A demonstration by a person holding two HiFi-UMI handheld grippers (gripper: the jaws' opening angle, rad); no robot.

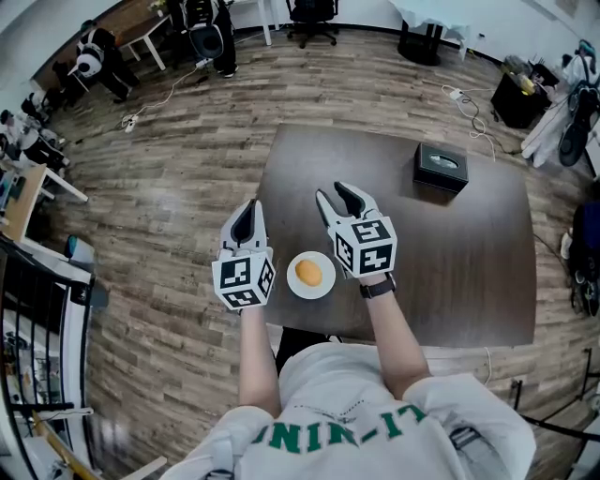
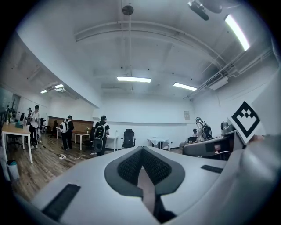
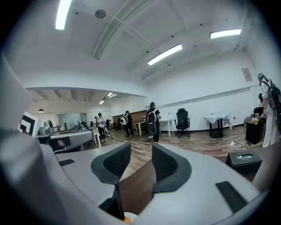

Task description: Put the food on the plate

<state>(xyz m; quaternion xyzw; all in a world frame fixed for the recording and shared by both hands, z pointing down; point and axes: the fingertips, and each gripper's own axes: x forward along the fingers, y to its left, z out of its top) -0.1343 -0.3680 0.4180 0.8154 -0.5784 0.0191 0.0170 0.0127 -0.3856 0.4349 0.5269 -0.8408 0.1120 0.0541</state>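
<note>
A round orange piece of food [image 1: 308, 272] lies on a small white plate [image 1: 325, 285] near the front edge of the dark brown table [image 1: 450, 272]. Both grippers hang above the table and point about level. My left gripper [image 1: 247, 208] is left of the plate over the table's left edge; its jaws [image 2: 141, 149] meet at the tips with nothing between them. My right gripper [image 1: 335, 194] is just beyond and right of the plate, open, with only table seen through the gap [image 3: 140, 151]. A sliver of the plate [image 3: 127, 218] shows below those jaws.
A black tissue box [image 1: 441, 167] [image 3: 244, 161] stands at the table's far right. Wooden floor surrounds the table. People, desks and office chairs [image 1: 312, 17] are far back in the room. The right gripper's marker cube [image 2: 244, 119] shows at the right of the left gripper view.
</note>
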